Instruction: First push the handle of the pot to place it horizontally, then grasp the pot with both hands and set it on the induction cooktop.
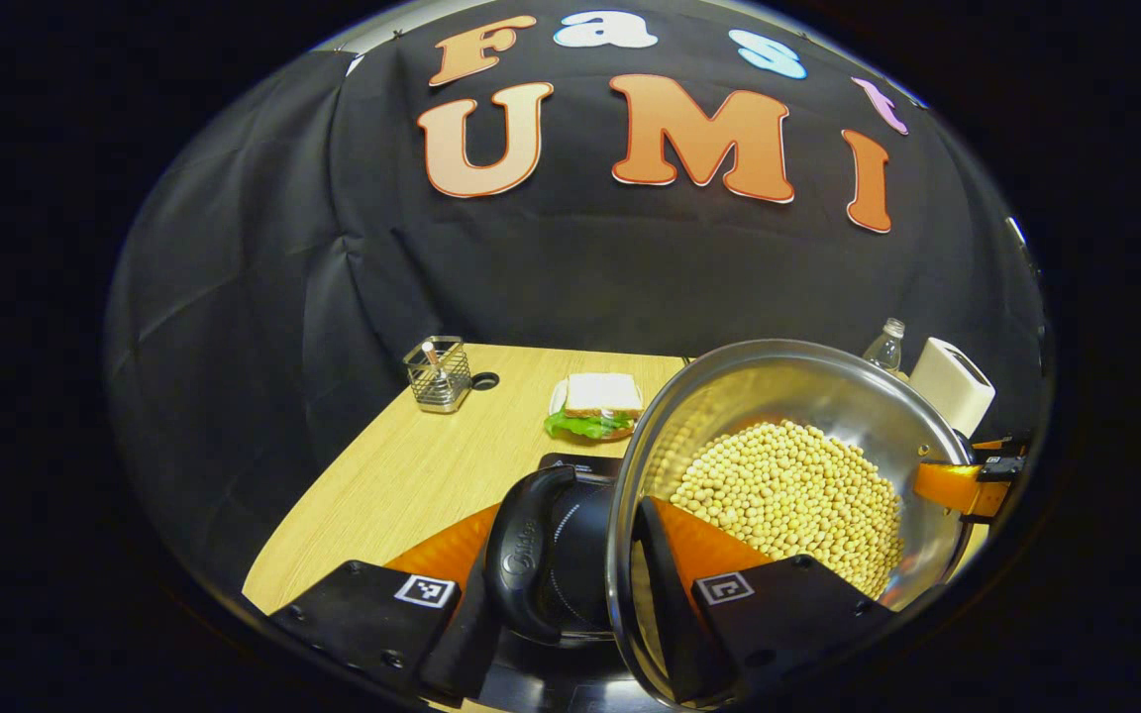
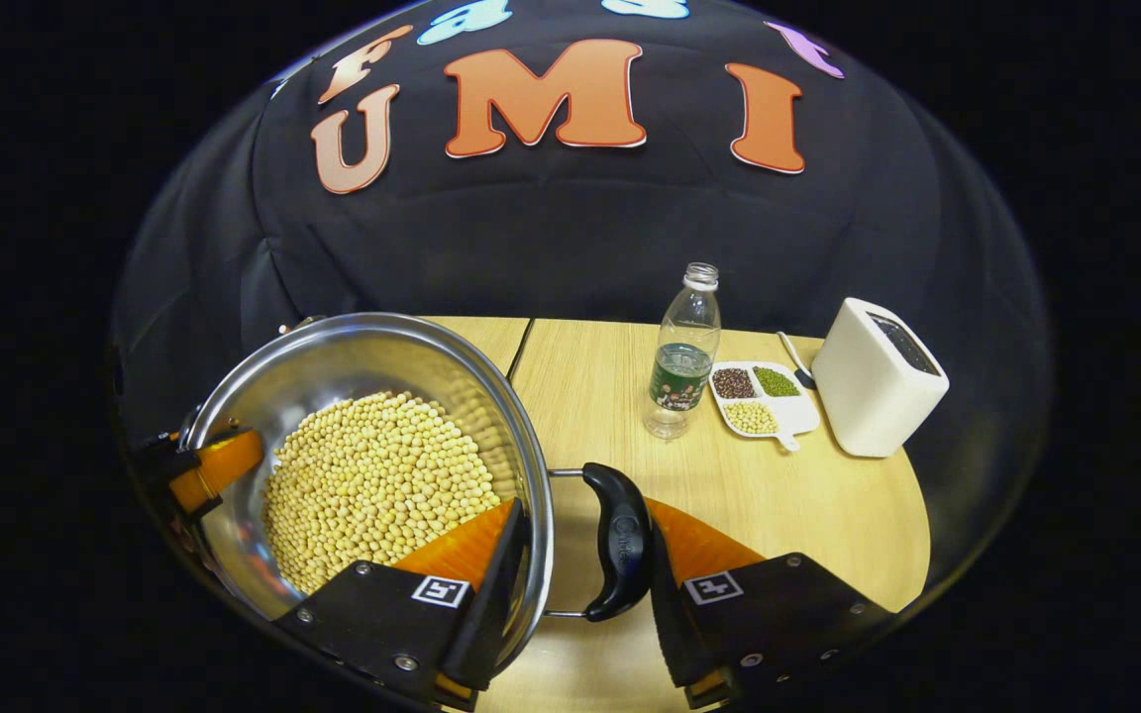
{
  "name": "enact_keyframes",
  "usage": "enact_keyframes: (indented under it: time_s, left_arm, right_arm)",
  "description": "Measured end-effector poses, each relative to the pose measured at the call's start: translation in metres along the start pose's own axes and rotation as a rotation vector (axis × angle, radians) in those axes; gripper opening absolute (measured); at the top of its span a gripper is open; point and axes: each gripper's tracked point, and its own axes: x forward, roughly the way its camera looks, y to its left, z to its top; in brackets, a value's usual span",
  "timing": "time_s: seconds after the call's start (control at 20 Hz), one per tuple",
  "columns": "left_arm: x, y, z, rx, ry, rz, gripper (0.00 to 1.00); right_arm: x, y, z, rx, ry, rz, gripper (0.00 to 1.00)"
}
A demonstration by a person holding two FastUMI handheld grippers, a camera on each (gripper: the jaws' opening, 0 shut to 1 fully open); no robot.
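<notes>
Steel catches the booth light as the pot (image 2: 363, 436), heaped with pale yellow beans (image 2: 372, 485), hangs between the two tongs above the wooden table (image 2: 729, 495). The right gripper (image 2: 570, 594) straddles one side: one finger sits inside the rim among the beans, the other outside the black loop handle (image 2: 615, 540), so wall and handle are both pinched between them and it looks clenched on the pot. The left gripper (image 1: 551, 604) does the same on the opposite side, one finger behind the other black handle (image 1: 526, 555), the other inside the wall. Below that handle, in the left gripper view, I can see the dark face of the induction cooktop (image 1: 580, 465), so the pot seems near its landing spot but not yet resting there, I'd judge. The pot looks tilted in both views, though the fisheye may exaggerate this. With so full a load, a real lean or a jolt on setting down could spill beans over the rim. Uneven lowering could also twist a handle out of one grip. A sandwich (image 1: 595, 406) lies just beyond the cooktop.
</notes>
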Motion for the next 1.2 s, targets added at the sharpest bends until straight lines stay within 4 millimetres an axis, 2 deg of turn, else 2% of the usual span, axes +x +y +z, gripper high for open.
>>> enact_keyframes:
  time_s: [0.05,0.1,0.15,0.2,0.35,0.4,0.6,0.65,0.7,0.75,0.9,0.95,1.0,1.05,1.2]
  left_arm:
    - [0.001,0.004,-0.001,-0.003,0.002,0.004,0.7]
    - [0.004,0.009,-0.003,-0.004,0.007,0.006,0.74]
    - [0.008,0.013,-0.004,-0.006,0.012,0.009,0.7]
    - [0.011,0.016,-0.006,-0.007,0.015,0.01,0.77]
    - [0.023,0.024,-0.011,-0.007,0.037,0.006,0.77]
    - [0.027,0.026,-0.013,-0.008,0.039,0.005,0.74]
    - [0.041,0.037,-0.02,-0.012,0.048,0.008,0.74]
    - [0.043,0.04,-0.021,-0.01,0.052,0.01,0.77]
    - [0.047,0.044,-0.023,-0.01,0.055,0.013,0.74]
    - [0.051,0.047,-0.025,-0.006,0.055,0.013,0.74]
    - [0.058,0.055,-0.03,-0.009,0.067,0.012,0.74]
    - [0.06,0.056,-0.031,-0.006,0.068,0.012,0.74]
    - [0.062,0.058,-0.031,-0.005,0.07,0.01,0.74]
    - [0.066,0.059,-0.033,-0.004,0.071,0.009,0.74]
    - [0.067,0.057,-0.034,0.002,0.082,0.001,0.74]
  right_arm:
    - [0.005,0.001,-0.001,-0.003,0.004,0.004,0.6]
    - [0.006,0.003,-0.002,-0.005,0.01,0.006,0.64]
    - [0.008,0.005,-0.001,-0.008,0.014,0.008,0.64]
    - [0.007,0.004,-0.001,-0.012,0.016,0.008,0.64]
    - [0.009,0.006,0.0,-0.022,0.031,0.006,0.64]
    - [0.009,0.007,0.0,-0.019,0.034,0.006,0.64]
    - [0.013,0.009,-0.002,-0.03,0.052,0.011,0.64]
    - [0.014,0.012,-0.003,-0.029,0.057,0.013,0.64]
    - [0.015,0.011,-0.004,-0.032,0.063,0.012,0.6]
    - [0.016,0.012,-0.004,-0.037,0.068,0.014,0.64]
    - [0.018,0.012,-0.006,-0.039,0.081,0.015,0.64]
    - [0.019,0.013,-0.006,-0.041,0.081,0.016,0.64]
    - [0.019,0.013,-0.007,-0.04,0.086,0.015,0.6]
    - [0.019,0.014,-0.007,-0.037,0.09,0.014,0.65]
    - [0.018,0.014,-0.006,-0.037,0.097,0.007,0.65]
